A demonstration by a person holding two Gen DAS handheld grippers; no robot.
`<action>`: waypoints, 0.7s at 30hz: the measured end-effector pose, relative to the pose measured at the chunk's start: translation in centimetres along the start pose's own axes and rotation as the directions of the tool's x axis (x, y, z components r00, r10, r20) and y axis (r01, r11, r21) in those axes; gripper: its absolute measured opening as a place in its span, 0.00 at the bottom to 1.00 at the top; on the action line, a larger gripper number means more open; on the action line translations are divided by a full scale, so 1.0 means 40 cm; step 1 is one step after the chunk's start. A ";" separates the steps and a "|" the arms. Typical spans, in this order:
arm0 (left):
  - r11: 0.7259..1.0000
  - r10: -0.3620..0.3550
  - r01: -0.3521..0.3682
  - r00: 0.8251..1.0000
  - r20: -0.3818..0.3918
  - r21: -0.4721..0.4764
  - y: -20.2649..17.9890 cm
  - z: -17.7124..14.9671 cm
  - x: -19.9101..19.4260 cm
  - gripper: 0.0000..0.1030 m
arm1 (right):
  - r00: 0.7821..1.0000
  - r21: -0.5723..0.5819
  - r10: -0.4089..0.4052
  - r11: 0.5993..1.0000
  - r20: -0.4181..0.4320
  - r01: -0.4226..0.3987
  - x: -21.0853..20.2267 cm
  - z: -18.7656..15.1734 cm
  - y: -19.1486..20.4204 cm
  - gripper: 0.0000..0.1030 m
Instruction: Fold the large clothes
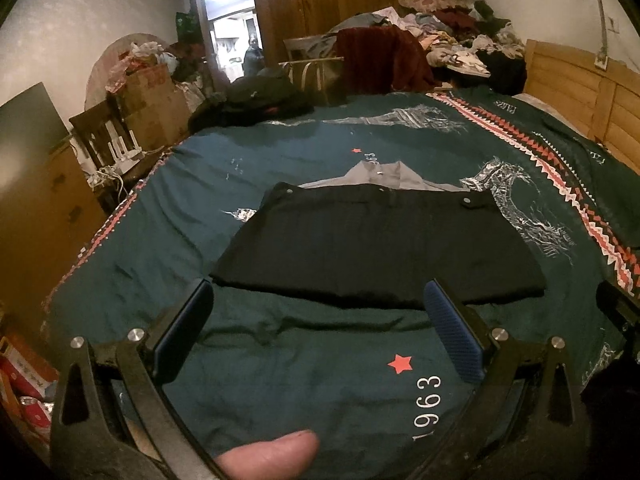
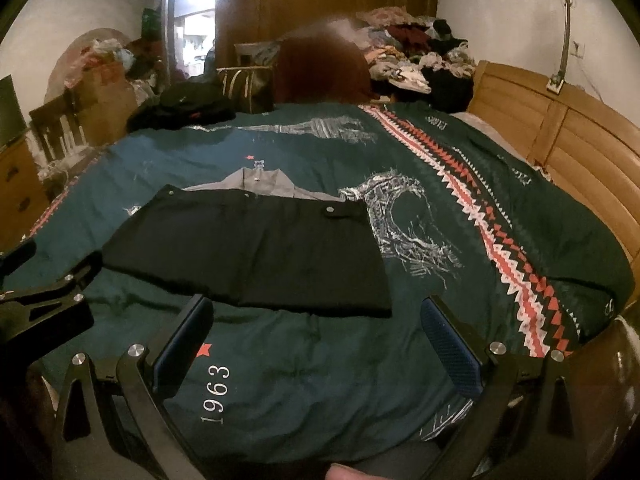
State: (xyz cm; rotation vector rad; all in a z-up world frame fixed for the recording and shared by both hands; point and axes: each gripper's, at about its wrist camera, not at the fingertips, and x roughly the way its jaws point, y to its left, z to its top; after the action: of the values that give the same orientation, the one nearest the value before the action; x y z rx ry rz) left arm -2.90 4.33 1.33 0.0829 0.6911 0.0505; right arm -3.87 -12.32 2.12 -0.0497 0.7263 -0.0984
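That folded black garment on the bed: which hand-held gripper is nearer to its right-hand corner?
Right. The right hand-held gripper hangs open just short of the black garment, with that corner between its fingers. The left hand-held gripper, also open, faces the hem's middle and left part.

A folded black garment (image 2: pixel 256 248) lies flat on a dark green bedspread (image 2: pixel 460 184) printed with "1963", partly covering a grey shirt (image 2: pixel 260 182) at its far edge. The right gripper (image 2: pixel 320 312) hangs just short of the garment's near hem, jaws spread wide and holding nothing. The left gripper (image 2: pixel 52 296) shows at the left edge. A clothes pile (image 2: pixel 416 52) sits beyond the bed, beside a wooden headboard (image 2: pixel 560 136).
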 end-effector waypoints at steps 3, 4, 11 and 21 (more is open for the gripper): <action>1.000 -0.011 0.011 1.000 -0.009 -0.009 0.002 0.008 0.001 1.00 | 1.000 0.004 -0.002 1.000 -0.005 0.002 0.003 0.003 -0.005 1.00; 1.000 -0.012 0.012 1.000 -0.007 -0.012 0.005 0.011 0.001 1.00 | 1.000 0.005 -0.002 1.000 -0.003 0.002 0.003 0.007 -0.006 1.00; 0.999 0.009 -0.010 1.000 -0.005 -0.031 0.020 0.022 0.010 1.00 | 1.000 0.020 0.000 1.000 0.013 -0.001 -0.007 0.030 -0.016 1.00; 0.999 0.026 -0.026 0.999 -0.027 -0.024 0.013 0.030 0.004 1.00 | 1.000 0.021 -0.003 1.000 0.005 0.003 0.005 0.038 -0.003 1.00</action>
State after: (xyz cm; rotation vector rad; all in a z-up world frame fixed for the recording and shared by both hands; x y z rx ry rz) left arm -2.03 4.78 2.19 0.0682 0.7163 0.0851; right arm -2.74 -12.44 3.14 -0.0307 0.7198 -0.1092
